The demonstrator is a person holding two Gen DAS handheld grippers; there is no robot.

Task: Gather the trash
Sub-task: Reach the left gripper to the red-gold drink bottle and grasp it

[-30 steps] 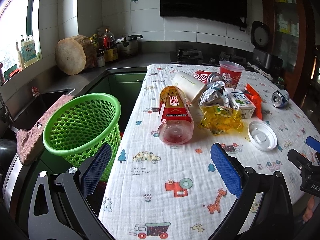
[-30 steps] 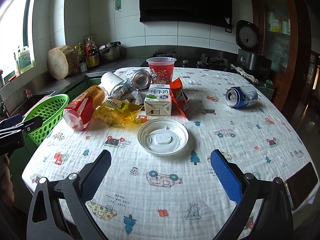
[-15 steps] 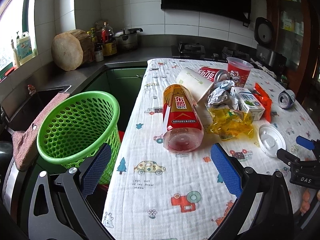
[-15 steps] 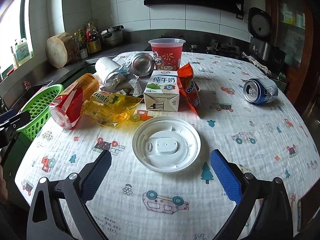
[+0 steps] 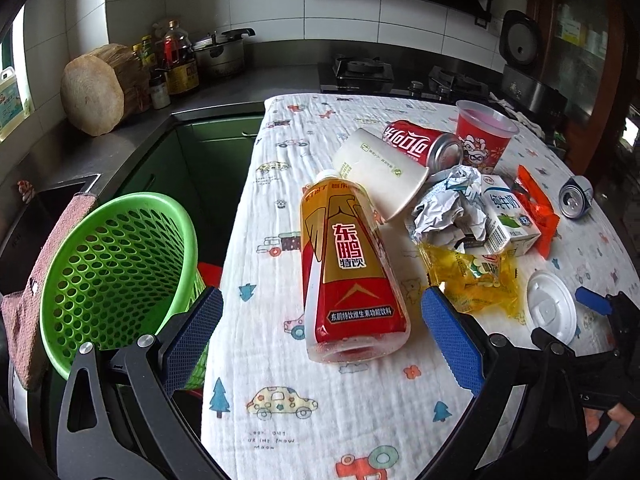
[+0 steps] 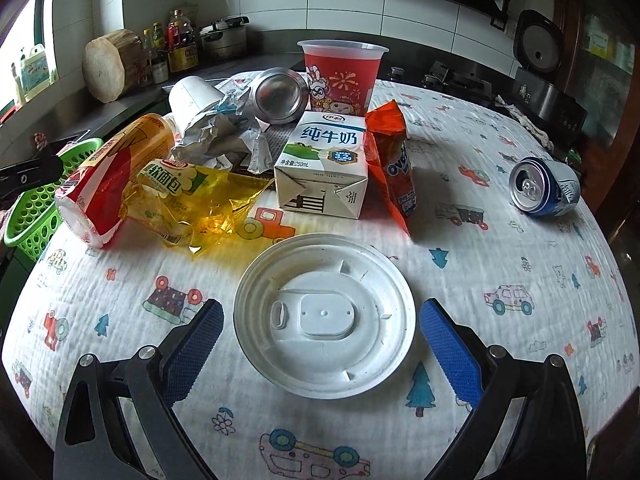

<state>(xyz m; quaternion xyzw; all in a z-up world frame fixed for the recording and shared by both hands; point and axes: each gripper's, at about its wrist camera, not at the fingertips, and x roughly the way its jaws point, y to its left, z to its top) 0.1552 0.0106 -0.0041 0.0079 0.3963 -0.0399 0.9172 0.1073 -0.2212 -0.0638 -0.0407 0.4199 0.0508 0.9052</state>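
Note:
Trash lies on a table with a cartoon-print cloth point(image 5: 280, 420). My left gripper point(image 5: 322, 330) is open, its pads either side of the base of a lying red-and-gold drink bottle point(image 5: 348, 272). My right gripper point(image 6: 322, 334) is open around a white plastic lid point(image 6: 324, 320), which lies flat. Behind are a milk carton point(image 6: 324, 164), a yellow wrapper point(image 6: 188, 196), crumpled paper point(image 6: 220, 136), a red snack bag point(image 6: 394, 160), a red cup point(image 6: 340, 76), a cola can point(image 5: 416, 142), a white paper cup point(image 5: 380, 172) and a blue can point(image 6: 544, 186).
A green perforated basket point(image 5: 112, 272) stands left of the table, below its edge, next to a sink with a pink cloth point(image 5: 44, 276). The counter behind holds a wooden block point(image 5: 96, 88), bottles and a pot. A stove and rice cooker point(image 5: 520, 48) are at the back.
Both grippers have moved forward. The left one has closed in on the bottle. The right one has closed in on the white lid, which now lies between its fingers.

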